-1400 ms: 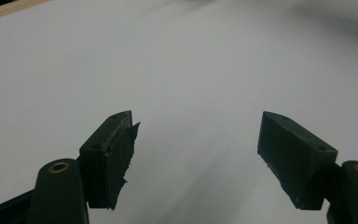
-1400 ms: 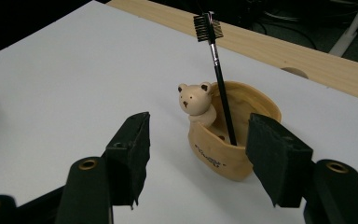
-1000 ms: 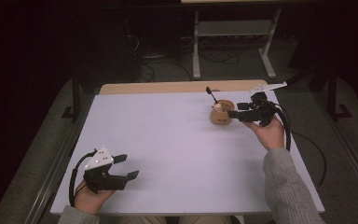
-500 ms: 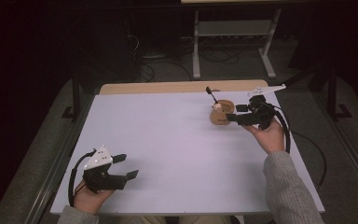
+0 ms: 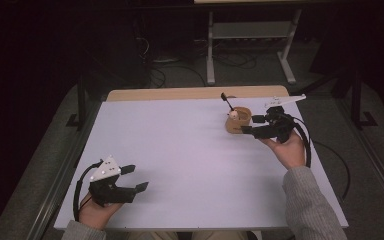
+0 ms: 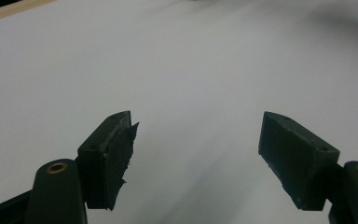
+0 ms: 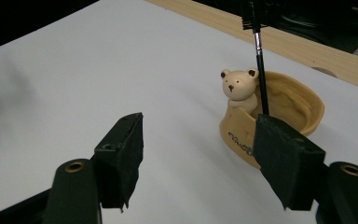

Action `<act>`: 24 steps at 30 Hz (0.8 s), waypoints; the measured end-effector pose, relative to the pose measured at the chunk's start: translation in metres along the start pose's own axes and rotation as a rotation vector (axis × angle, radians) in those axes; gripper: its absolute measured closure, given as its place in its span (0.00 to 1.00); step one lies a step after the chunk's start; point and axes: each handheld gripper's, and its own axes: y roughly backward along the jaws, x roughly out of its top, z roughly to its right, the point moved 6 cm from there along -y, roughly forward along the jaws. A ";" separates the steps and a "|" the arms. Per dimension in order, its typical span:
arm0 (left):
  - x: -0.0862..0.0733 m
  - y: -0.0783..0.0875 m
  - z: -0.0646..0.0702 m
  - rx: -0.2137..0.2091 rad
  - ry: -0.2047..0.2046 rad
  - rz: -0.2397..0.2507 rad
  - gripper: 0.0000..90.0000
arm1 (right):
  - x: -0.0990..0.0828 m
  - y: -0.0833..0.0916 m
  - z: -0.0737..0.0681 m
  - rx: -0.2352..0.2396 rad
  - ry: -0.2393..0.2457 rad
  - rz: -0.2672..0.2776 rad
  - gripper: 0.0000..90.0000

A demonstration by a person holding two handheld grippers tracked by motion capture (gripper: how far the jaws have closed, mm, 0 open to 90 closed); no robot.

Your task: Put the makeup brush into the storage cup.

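Bare white table (image 5: pixel 180 150) surrounds bear cup (image 5: pixel 238 120) holding brush (image 5: pixel 226 102).

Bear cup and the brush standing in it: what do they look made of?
The bear cup looks like glazed ceramic: tan, smooth, with soft highlights, though painted resin is possible. The brush has a thin glossy black handle, plastic or lacquered wood, with dark bristles on top.

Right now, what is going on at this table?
A person holds a gripper in each hand over a white table. The right gripper, jaws open and just widened with nothing between them, sits beside a tan bear pot with a thin black brush standing in it. The left gripper rests open near the front edge.
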 end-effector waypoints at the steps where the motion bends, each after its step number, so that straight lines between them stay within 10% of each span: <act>1: 0.000 0.000 0.000 0.000 -0.002 0.000 0.29 | 0.000 0.000 -0.001 0.002 0.004 0.002 0.36; 24: 0.001 -0.001 -0.001 0.002 0.009 -0.002 0.29 | -0.017 0.002 -0.015 0.029 0.028 0.008 0.34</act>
